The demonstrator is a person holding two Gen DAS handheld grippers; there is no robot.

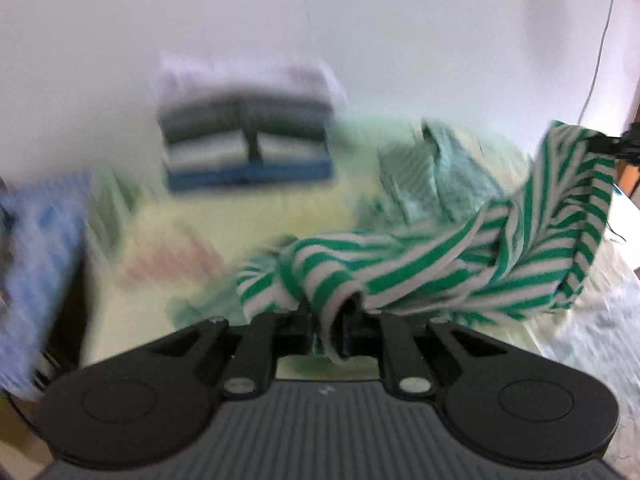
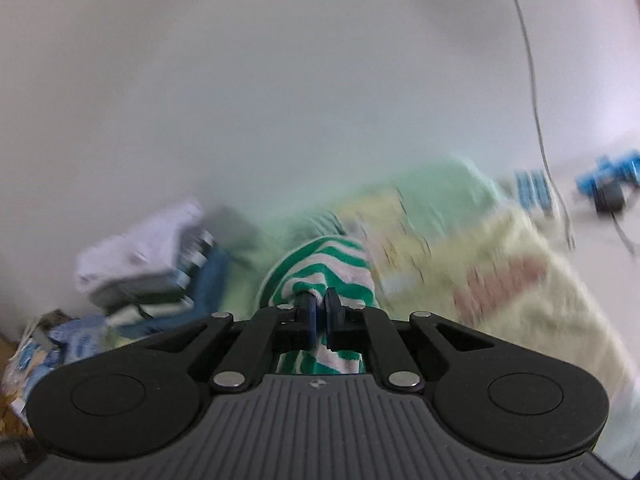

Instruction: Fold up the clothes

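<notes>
A green-and-white striped garment (image 1: 440, 268) hangs stretched between both grippers above a pale yellow-green bed cover (image 1: 168, 240). My left gripper (image 1: 328, 320) is shut on one rolled edge of it, cloth pinched between the pads. At the right edge of the left wrist view the garment's other end rises to the right gripper (image 1: 608, 142), which pinches it there. In the right wrist view my right gripper (image 2: 320, 304) is shut on the striped garment (image 2: 320, 264), which bunches just beyond the fingertips. Both views are blurred by motion.
A stack of folded clothes (image 1: 246, 136) sits at the back by the white wall, also the stack (image 2: 160, 268) at the left. A crumpled light green cloth (image 1: 432, 176) lies behind the garment. A blue patterned item (image 1: 36, 248) is at the left. A cable (image 2: 532, 92) hangs down the wall.
</notes>
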